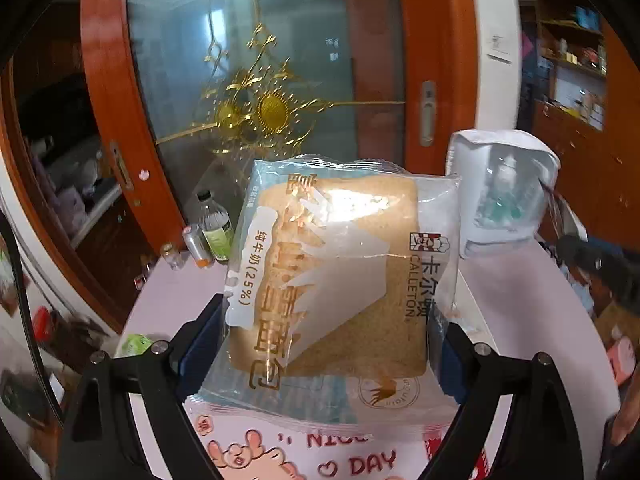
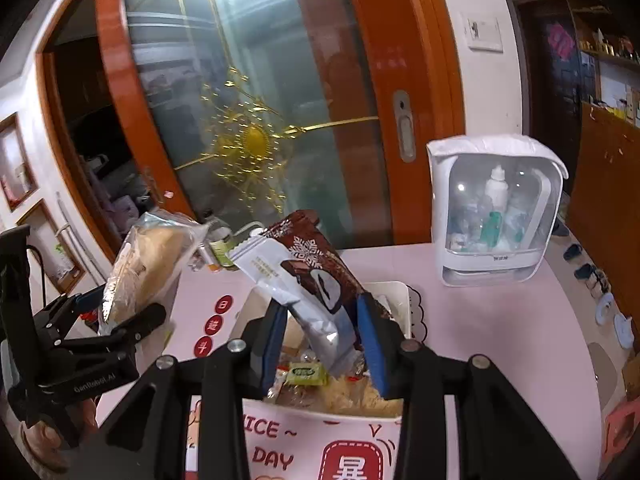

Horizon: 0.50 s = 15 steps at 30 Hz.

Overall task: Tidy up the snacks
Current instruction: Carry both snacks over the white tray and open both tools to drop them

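Above a pink table, both grippers are raised and each carries a packaged snack. Directly beneath the right gripper sits a white snack box printed with cartoon lettering, already holding small wrapped sweets and other packets, so that hand is the nearer of the two to it. The right gripper has its blue pads pressed nearly together on a brown and white snack bar packet, pinching it across its lower end; the packet's long axis runs up and away from the jaws, leaning to the left, with its free end well above the box. To the left and also lifted, the left gripper has its jaws spread wide and clamps a flat, clear bread packet by its two side edges, the square slice facing the camera. The printed box edge shows just below this packet. Further back on the table stands a white storage case with a clear front, well apart from the box.
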Each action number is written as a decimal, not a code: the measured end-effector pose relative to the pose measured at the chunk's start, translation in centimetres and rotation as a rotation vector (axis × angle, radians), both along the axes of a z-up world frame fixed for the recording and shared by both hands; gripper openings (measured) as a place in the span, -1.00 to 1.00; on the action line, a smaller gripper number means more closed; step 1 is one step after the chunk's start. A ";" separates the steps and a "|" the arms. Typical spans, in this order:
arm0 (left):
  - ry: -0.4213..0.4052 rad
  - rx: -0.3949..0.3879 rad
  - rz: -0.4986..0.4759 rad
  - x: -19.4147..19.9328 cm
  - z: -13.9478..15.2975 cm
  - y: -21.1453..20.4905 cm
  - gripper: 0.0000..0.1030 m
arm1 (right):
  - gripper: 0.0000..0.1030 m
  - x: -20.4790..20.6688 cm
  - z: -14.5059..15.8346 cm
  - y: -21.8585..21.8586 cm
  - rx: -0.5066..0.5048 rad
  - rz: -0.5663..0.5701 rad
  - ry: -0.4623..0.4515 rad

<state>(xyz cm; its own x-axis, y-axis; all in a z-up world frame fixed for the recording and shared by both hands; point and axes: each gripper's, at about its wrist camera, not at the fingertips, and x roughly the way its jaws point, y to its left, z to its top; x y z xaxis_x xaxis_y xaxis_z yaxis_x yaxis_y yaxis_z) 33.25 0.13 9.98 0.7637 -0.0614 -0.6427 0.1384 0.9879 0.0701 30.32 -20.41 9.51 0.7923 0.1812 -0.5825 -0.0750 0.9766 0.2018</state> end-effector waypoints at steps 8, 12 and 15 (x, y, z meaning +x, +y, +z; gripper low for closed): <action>0.138 -0.023 0.002 5.9 -6.3 -1.3 0.74 | -0.27 5.1 -5.1 0.3 -0.007 -0.019 0.126; 0.191 -0.030 -0.008 7.5 -8.7 -2.2 0.74 | -0.27 7.0 -7.4 0.1 0.017 -0.020 0.182; 0.212 -0.029 -0.011 8.1 -9.8 -2.7 0.76 | -0.27 7.5 -8.3 0.2 0.014 -0.020 0.206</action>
